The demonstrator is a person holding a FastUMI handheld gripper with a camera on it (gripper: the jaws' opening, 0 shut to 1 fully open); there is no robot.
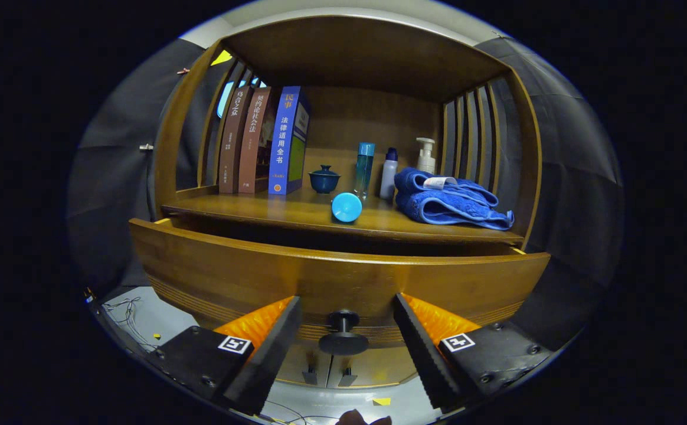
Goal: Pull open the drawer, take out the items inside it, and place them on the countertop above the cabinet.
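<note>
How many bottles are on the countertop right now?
3 standing bottles: a tall blue one, a white one with a dark cap and a pump bottle behind the towel. More may hide behind it. The gripper has its jaws open around the drawer knob.

It was a staged booth got up as a home corner: a wooden cabinet (pixel 337 277) with books (pixel 264 141), a lidded teacup (pixel 324 179), toiletry bottles (pixel 389 172) and a folded blue towel (pixel 450 203) on its countertop, with what seemed loose wires (pixel 125 313) on the floor.
</note>
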